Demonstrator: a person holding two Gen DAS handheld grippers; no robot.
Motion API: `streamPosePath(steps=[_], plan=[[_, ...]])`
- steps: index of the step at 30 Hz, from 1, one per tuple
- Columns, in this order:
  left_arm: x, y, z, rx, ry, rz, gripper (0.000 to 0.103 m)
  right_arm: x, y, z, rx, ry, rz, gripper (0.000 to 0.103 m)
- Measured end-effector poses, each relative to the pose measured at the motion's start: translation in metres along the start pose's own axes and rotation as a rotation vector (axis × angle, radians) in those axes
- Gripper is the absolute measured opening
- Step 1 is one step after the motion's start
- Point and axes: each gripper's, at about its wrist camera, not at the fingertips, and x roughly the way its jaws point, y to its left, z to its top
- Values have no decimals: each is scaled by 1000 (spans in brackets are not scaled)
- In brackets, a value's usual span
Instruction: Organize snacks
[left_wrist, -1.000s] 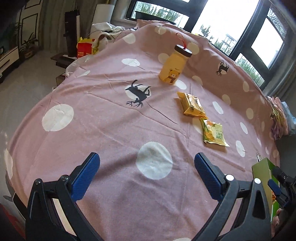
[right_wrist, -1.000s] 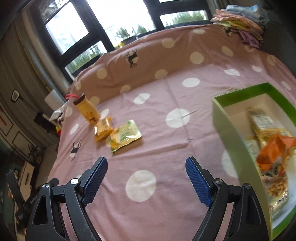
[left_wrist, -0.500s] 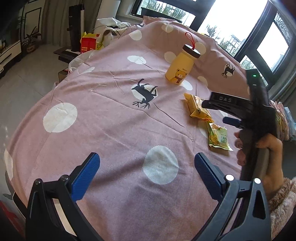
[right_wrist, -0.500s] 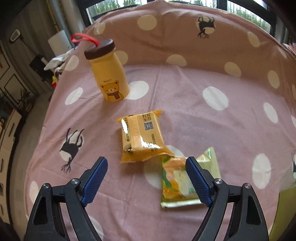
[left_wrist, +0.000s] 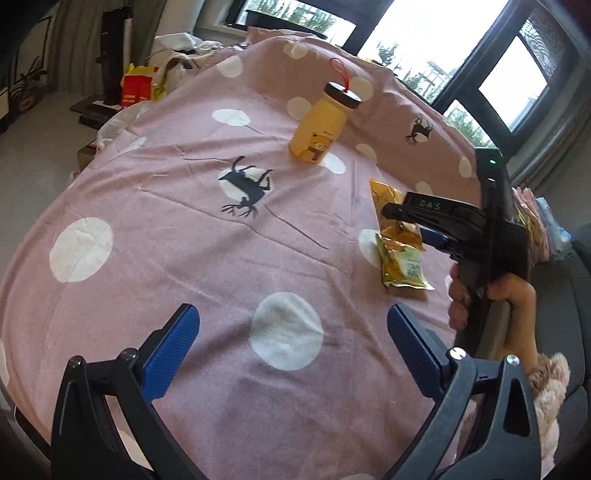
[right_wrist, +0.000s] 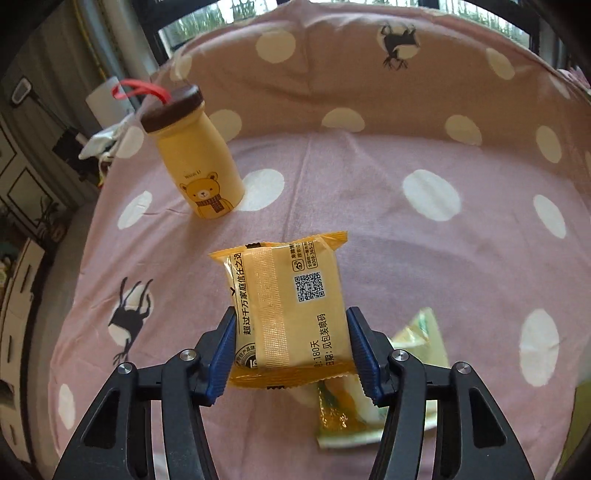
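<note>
The orange snack packet (right_wrist: 288, 314), glossy with a QR code and printed text, sits pinched between the blue pads of my right gripper (right_wrist: 291, 354), over the green-yellow packet (right_wrist: 369, 406) on the pink dotted cloth (right_wrist: 406, 258). My left gripper (left_wrist: 291, 343) hangs spread wide, holding nothing.

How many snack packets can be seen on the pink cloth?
2. The orange snack packet sits between the jaws of the right gripper. The green snack packet lies beside it, partly underneath. Others may be out of view.
</note>
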Motion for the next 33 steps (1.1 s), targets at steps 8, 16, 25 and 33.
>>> streamPosePath(steps=[8, 16, 25, 33], plan=[[4, -27, -12, 46, 26, -117, 99, -114, -61, -122, 168, 15, 26, 59], [9, -60, -33, 118, 67, -136, 99, -117, -88, -201, 222, 114, -82, 59], [24, -76, -56, 200, 166, -153, 99, -133, -97, -216, 247, 7, -7, 65], [30, -86, -72, 201, 247, -216, 98, -156, -123, -217, 363, -98, 91, 73]])
